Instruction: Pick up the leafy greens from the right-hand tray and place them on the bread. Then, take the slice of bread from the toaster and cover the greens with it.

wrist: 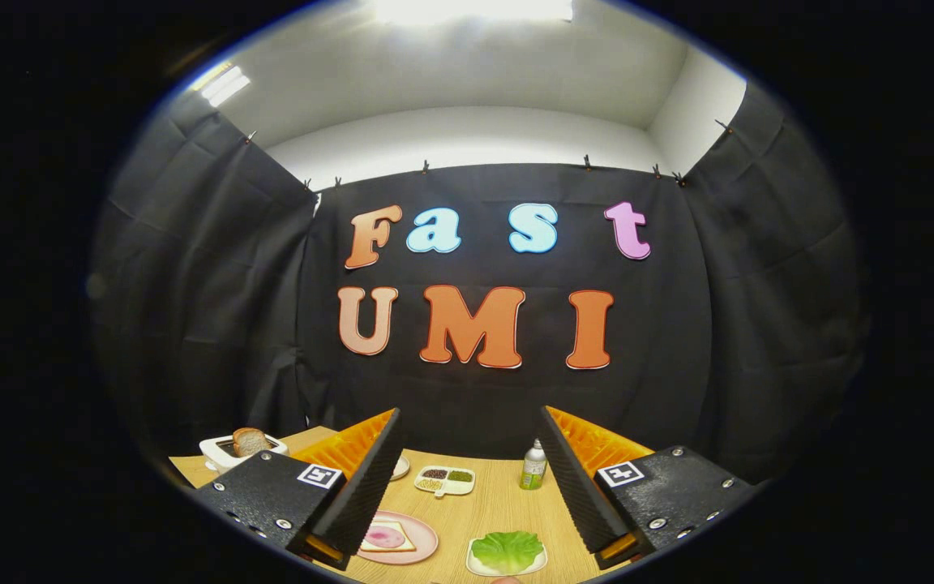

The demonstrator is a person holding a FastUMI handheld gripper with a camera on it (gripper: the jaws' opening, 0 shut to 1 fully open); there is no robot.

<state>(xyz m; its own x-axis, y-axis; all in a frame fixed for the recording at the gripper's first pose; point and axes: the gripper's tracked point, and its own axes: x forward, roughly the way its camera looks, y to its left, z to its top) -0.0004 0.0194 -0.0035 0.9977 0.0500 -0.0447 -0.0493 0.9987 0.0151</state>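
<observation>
Two fingers spread wide, gripper (471, 478) empty above the leafy greens (507, 549): best to drop straight down, straddle the leaf, then pinch gently.

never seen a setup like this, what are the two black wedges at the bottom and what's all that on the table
The camera rides on a hand-held gripper and looks forward along it. The two black wedges are its fingers, spread wide apart and holding nothing. Beyond and between them is a wooden table. On it: a pink plate with a slice of bread bearing a pink topping, a white tray of leafy greens, a small divided dish, a green bottle, and a white toaster with a bread slice sticking up.
</observation>
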